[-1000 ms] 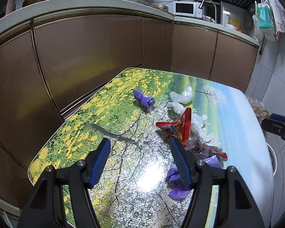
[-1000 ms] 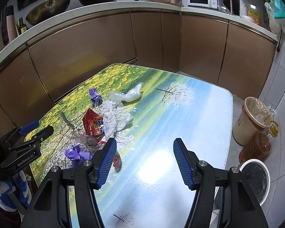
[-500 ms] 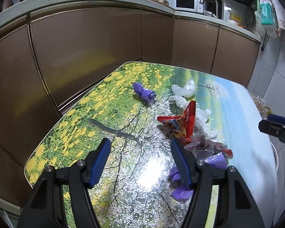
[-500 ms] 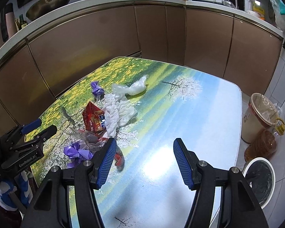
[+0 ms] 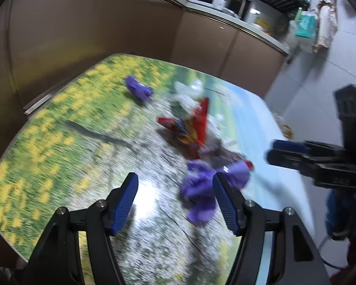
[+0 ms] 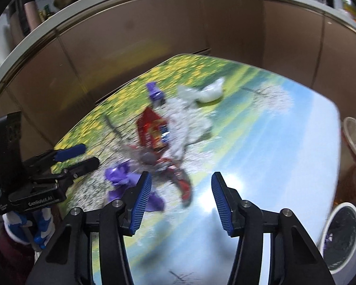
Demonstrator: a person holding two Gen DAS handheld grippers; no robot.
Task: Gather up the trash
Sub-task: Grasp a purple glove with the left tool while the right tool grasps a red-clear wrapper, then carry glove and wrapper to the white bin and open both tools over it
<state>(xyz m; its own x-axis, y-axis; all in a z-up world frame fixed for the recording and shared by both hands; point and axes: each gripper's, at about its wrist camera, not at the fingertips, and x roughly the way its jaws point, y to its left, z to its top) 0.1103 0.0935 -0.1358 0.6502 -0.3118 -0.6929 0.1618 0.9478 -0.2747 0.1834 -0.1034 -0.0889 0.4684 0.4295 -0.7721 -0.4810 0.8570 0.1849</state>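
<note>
On the printed table (image 6: pixel 273 142): red snack wrapper (image 6: pixel 152 130), print illegible; purple trash (image 6: pixel 123 175) nearer. Left gripper (image 6: pixel 80 156), marked "GenRobot.AI", apart, empty. Right gripper (image 6: pixel 181 204) closing, empty.

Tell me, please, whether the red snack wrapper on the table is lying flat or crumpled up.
Crumpled. The red snack wrapper is folded and creased, with one flap standing up off the table in the left wrist view, not spread flat.

Crumpled purple wrappers (image 5: pixel 199 192), a red snack bag (image 5: pixel 192 128) and white plastic (image 6: pixel 189 123) lie clustered mid-table, blurred.
</note>
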